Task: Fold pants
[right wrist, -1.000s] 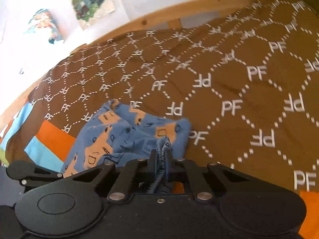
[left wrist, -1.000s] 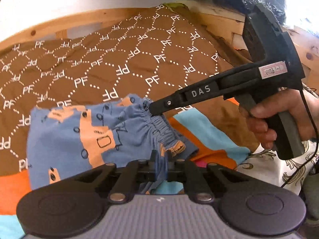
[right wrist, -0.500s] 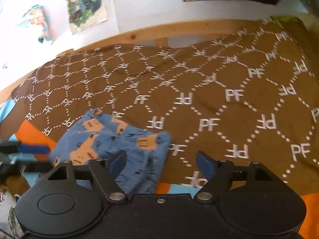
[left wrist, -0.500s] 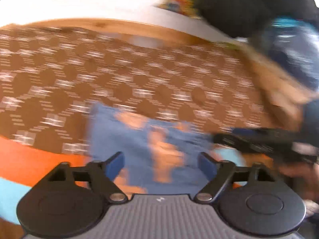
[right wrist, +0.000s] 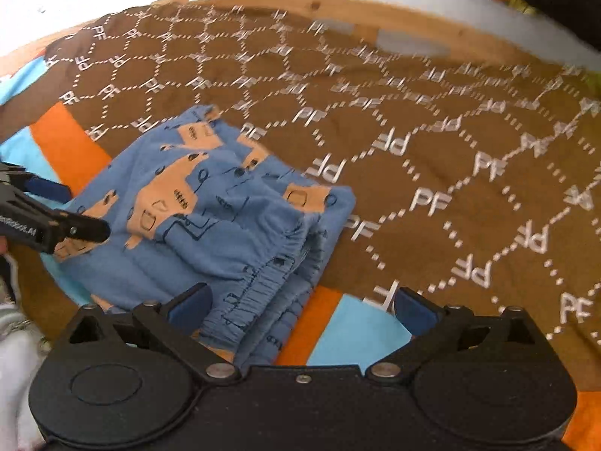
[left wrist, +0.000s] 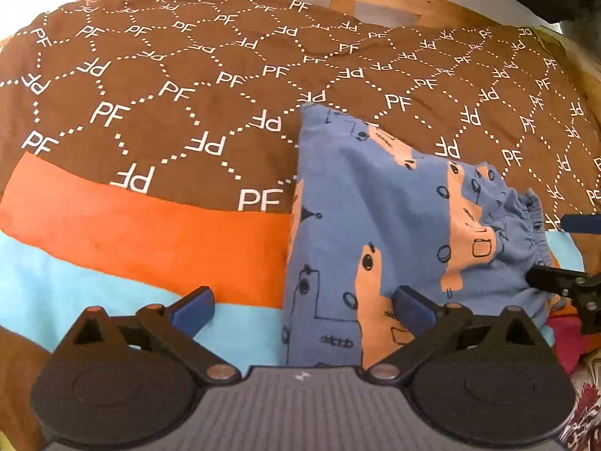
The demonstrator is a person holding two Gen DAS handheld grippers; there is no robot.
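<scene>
The blue patterned pants (left wrist: 394, 225) lie folded into a compact bundle on the brown "PF" bedspread (left wrist: 169, 94), straddling its orange stripe (left wrist: 150, 225) near the bed's front edge. Seen from the right wrist, the gathered elastic waistband (right wrist: 278, 274) sits on the near side of the bundle, stacked in several layers.

Both tools are free of the cloth. The left gripper (left wrist: 300, 306) has its jaws spread wide, hovering over the bundle's near left edge; the right gripper (right wrist: 300, 304) is likewise spread, above the waistband end. Neither pinches anything.

Judging from the layered stack, the folding looks done or nearly so. What remains is probably a tidy-up: pressing the bundle flat or squaring the waistband edge, which calls for a light touch so the layers do not slide apart.

The bundle's underside and the number of layers cannot be made out. The right wrist view is motion-blurred toward the wooden bed frame (right wrist: 300, 5), and each view shows only the tips of the other tool.
</scene>
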